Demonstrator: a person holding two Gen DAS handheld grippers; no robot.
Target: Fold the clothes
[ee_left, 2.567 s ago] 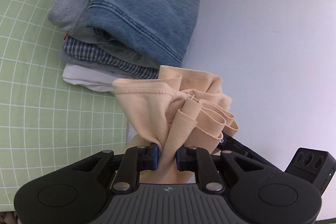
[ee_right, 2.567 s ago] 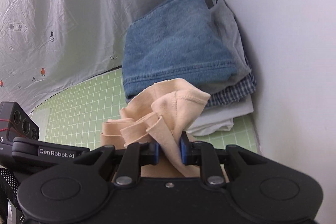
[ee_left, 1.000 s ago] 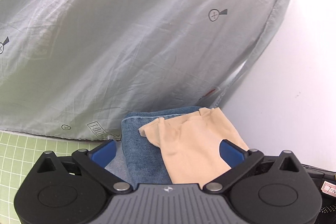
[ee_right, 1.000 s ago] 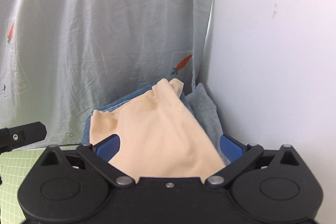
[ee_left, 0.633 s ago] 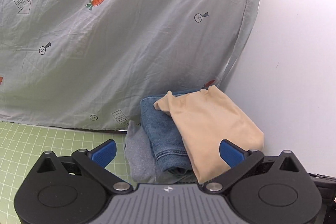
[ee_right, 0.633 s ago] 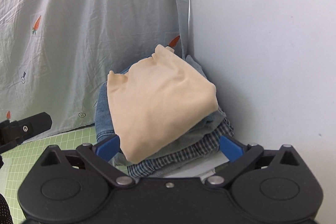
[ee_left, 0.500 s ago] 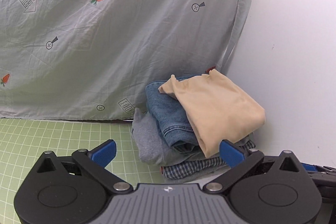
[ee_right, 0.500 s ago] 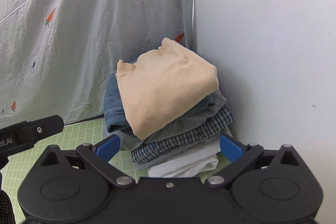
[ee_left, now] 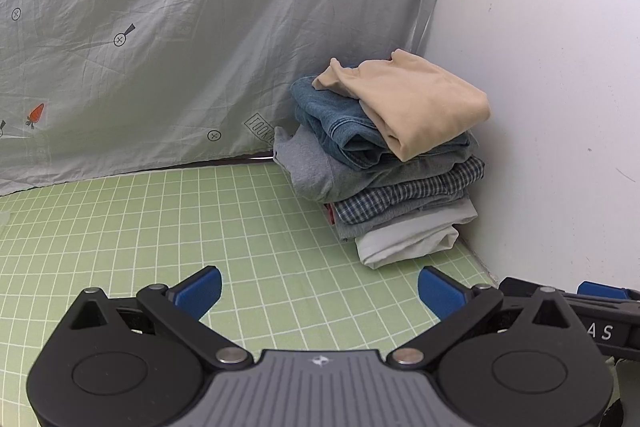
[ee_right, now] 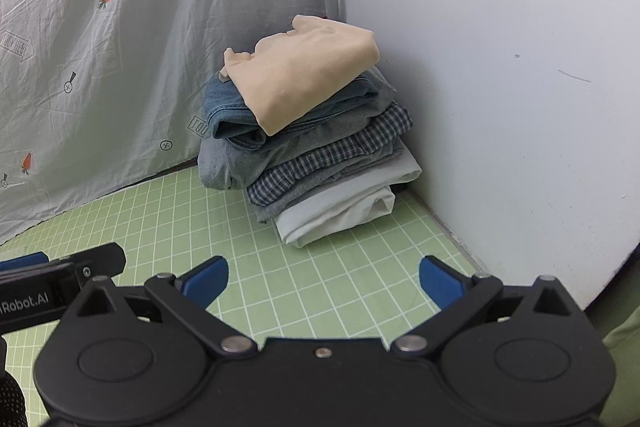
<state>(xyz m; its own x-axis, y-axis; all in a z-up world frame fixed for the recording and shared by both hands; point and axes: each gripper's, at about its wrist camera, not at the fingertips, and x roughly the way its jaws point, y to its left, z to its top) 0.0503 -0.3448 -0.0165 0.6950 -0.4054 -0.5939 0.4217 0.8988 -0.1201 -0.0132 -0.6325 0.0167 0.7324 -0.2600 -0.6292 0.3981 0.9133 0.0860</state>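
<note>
A grey sheet (ee_left: pixel 168 39) printed with carrots and arrow signs hangs across the back from nine to twelve o'clock, meeting a plain white wall (ee_left: pixel 540 67) that fills the one-to-four o'clock side. Below them spreads a green cutting mat (ee_left: pixel 168 235) ruled in a white grid. In the corner where sheet, wall and mat meet, at about one o'clock in both wrist views, stands a stack of folded clothes (ee_left: pixel 396 187), leaning slightly. Its long axis runs from the sheet side toward the wall, folded edges facing the cameras. From the bottom up: a white garment (ee_left: pixel 408 239), a blue checked shirt (ee_left: pixel 408 195), a grey sweatshirt (ee_left: pixel 308 167), blue jeans (ee_left: pixel 336 123), and on top a folded beige garment (ee_left: pixel 416 99), lying askew with its rounded fold overhanging toward five o'clock and a seamed tip at eleven. The left gripper (ee_left: pixel 318 291) hangs over the mat, well apart from the stack, blue-padded fingers spread wide and holding nothing. The right gripper (ee_right: pixel 322 281) is likewise spread wide and empty.
</note>
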